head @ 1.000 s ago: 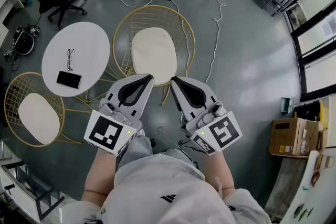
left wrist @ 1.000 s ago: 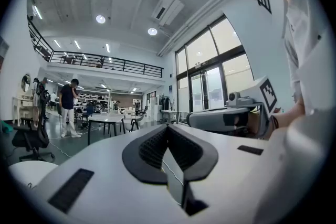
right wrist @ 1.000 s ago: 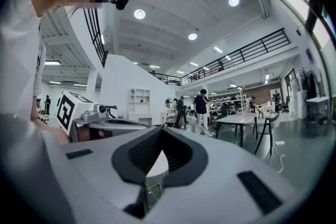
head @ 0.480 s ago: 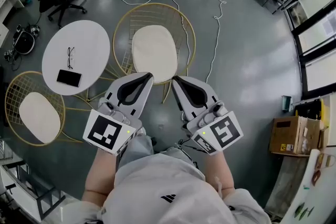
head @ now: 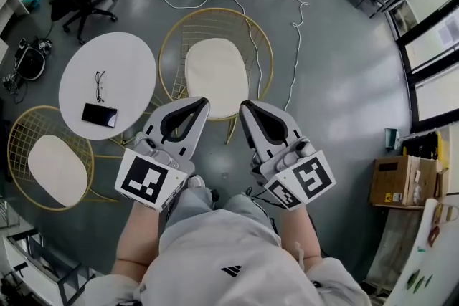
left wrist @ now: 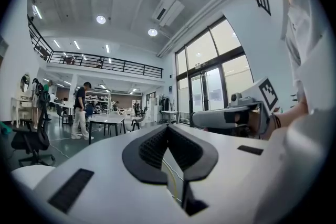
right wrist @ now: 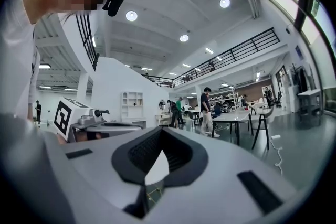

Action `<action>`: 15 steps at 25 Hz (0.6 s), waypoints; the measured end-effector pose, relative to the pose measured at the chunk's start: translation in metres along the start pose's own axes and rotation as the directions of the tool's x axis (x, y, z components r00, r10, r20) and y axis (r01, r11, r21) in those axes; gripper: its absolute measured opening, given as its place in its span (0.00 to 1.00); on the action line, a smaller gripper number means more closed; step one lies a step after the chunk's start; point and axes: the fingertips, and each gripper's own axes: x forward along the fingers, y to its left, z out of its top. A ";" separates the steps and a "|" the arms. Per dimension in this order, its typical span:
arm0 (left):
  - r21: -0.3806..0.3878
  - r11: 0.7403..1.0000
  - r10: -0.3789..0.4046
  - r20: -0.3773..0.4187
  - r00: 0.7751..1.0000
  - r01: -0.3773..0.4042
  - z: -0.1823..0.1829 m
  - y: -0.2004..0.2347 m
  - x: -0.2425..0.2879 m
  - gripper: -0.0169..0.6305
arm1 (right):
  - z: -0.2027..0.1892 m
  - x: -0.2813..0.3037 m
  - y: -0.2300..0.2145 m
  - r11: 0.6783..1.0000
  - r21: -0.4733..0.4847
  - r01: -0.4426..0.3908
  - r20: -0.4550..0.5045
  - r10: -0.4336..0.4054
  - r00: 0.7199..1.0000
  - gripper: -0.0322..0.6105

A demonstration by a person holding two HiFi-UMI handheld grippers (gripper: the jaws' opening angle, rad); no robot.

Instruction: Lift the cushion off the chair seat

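Counted two cream cushions, both oval, smooth and padded. Found the task's cushion point(head: 214, 77) lying flat on the seat of the round gold wire chair point(head: 208, 24) straight ahead of the person, with neither gripper touching it. Found the second cushion point(head: 56, 160) flat on a matching second chair point(head: 21, 127) at lower left. Noted one round white bench point(head: 133, 54) between the two chairs, carrying one pair of thin-framed glasses point(head: 100, 84) and one flat dark phone point(head: 99, 115), near each other but apart. Traced one white cable point(head: 292, 61) snaking over the grey floor point(head: 344, 82) just beside the near chair. Saw two grey grippers held level and side by side in front of the person's body, tips apart from each other and aimed toward the near chair's front rim. Read the left gripper point(head: 199, 104) with its black ribbed fingers clenched together on nothing. Read the right gripper point(head: 246, 107) the same way, fingers pressed tip to tip and empty. Counted one square-marker cube at the rear of each.
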 end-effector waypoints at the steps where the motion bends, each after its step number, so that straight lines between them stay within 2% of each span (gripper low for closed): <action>1: 0.003 1.000 -0.008 0.004 1.000 0.008 0.000 0.004 0.000 0.05 | 0.001 0.002 0.000 1.000 0.000 0.012 0.002 -0.012 1.000 0.06; 9: -0.013 0.999 -0.044 0.031 0.999 0.044 0.001 0.025 0.020 0.05 | 0.004 0.009 -0.025 0.996 -0.001 0.094 -0.013 -0.094 0.996 0.06; 15: -0.029 1.000 -0.006 0.022 1.000 0.007 -0.004 0.044 0.036 0.05 | -0.001 0.029 -0.044 0.998 0.000 0.069 -0.031 -0.068 0.997 0.06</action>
